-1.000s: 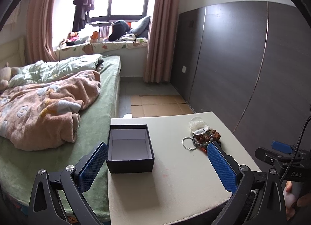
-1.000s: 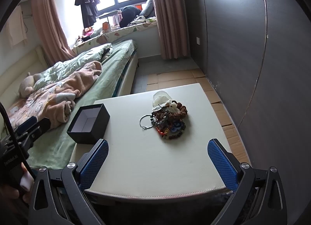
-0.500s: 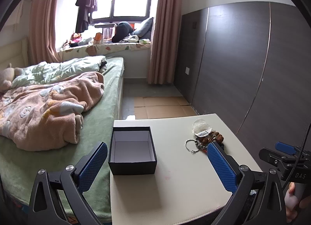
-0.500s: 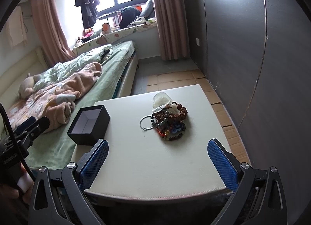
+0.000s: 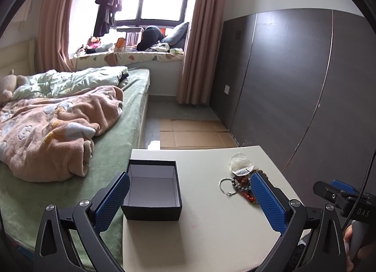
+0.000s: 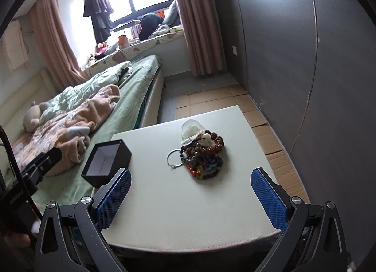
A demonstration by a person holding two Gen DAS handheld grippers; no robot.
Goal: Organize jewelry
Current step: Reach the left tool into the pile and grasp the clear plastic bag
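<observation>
A black open box with a pale lining sits empty on the left part of the white table. A heap of bead bracelets with a metal ring and a clear pouch lies on the right part. My left gripper hangs open above the near table, its fingers apart on either side of the box and the heap. My right gripper is open too, short of the heap, holding nothing.
A bed with a pink blanket runs along the table's left side. A dark wall panel stands to the right. Cardboard sheets cover the floor beyond the table. The other gripper's body shows at the right edge.
Both views have shifted slightly: the left camera has tilted up and drawn back a little, the right one has eased towards the heap. Box and jewelry lie where they were.
</observation>
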